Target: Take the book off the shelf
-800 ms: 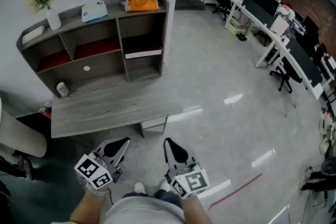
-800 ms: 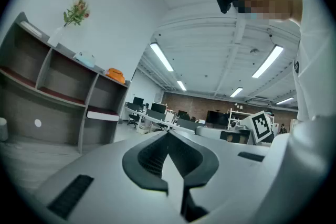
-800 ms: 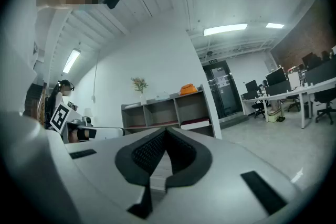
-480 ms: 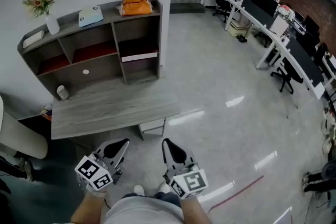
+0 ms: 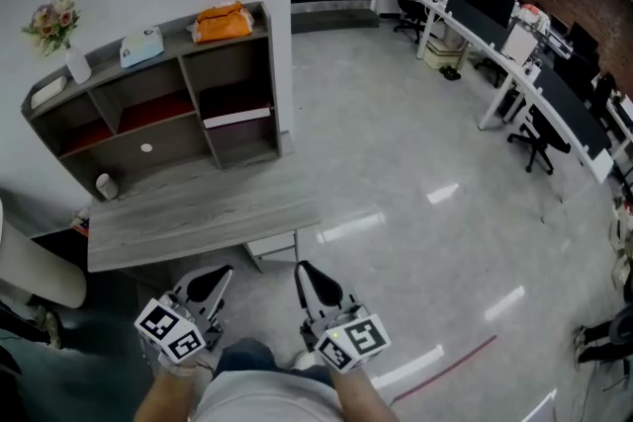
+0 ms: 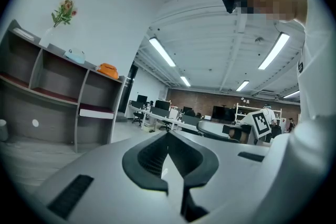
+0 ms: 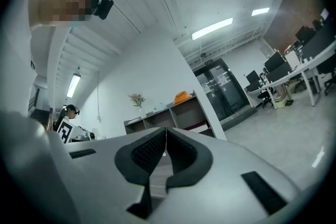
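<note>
The book (image 5: 237,117) lies flat in the right-hand compartment of the grey shelf unit (image 5: 280,74), dark cover with a white page edge; it also shows in the left gripper view as the book (image 6: 97,112). The shelf stands on the far side of a grey wooden table (image 5: 198,212). My left gripper (image 5: 220,274) and right gripper (image 5: 300,268) hang low in front of the person's body, short of the table's near edge and far from the book. Both are shut with nothing between the pads.
On the shelf top sit an orange bag (image 5: 222,20), a tissue box (image 5: 141,45) and a flower vase (image 5: 59,30). A white cup (image 5: 104,185) stands on the table. A drawer unit (image 5: 272,247) sits under it. Office desks with monitors (image 5: 514,44) line the right.
The shelf and table have slid leftward in the head view, showing more of the doorway. Both grippers stay low and shut, shifted slightly left.
</note>
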A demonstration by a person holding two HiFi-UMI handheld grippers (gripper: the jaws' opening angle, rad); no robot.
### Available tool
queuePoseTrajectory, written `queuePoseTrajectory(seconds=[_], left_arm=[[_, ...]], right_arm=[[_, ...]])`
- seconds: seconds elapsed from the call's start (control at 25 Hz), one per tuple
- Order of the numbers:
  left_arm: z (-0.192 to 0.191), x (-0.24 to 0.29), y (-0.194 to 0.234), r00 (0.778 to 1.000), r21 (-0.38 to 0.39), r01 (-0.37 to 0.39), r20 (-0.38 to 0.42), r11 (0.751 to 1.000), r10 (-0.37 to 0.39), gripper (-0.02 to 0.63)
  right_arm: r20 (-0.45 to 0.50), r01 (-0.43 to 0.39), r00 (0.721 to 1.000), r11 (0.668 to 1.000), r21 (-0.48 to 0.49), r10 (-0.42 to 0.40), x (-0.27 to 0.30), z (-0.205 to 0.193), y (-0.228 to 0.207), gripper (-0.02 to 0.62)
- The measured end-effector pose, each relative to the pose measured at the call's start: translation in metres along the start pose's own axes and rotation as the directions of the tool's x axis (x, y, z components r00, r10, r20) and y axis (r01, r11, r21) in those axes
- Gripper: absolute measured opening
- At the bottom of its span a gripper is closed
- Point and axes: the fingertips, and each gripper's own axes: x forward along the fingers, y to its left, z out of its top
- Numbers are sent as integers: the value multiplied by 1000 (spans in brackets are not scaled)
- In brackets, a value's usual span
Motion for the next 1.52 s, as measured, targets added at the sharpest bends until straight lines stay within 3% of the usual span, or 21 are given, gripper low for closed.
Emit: queuePoseTrajectory(seconds=[0.4, 0.64, 0.96, 1.16, 1.36, 1.52], left_arm=[[1, 46, 38, 1000, -22, 24, 5, 999, -24, 15], [18, 71, 96, 998, -39, 56, 10, 998, -56, 15], [38, 85, 196, 995, -65, 101, 3, 993, -101, 15], [49, 81, 253, 994, -79, 110, 6, 991, -110, 15], [56, 76, 292, 995, -81, 102, 10, 991, -102, 15], [58, 72, 311, 997, -89, 71, 12, 994, -70, 15]], right_arm=[[-39, 37, 999, 998, 42, -35, 41, -10, -43, 20], [-59, 65, 996, 997, 38, -62, 106, -12, -62, 20], [-70, 115, 992, 987, 110, -108, 204, -32, -75, 21], [-36, 154, 988, 954, 258, -150, 255, -40, -84, 21], [31, 140, 985, 888, 437, -170, 292, -43, -94, 23], [24, 139, 984, 852, 504, -175, 313, -49, -104, 51]])
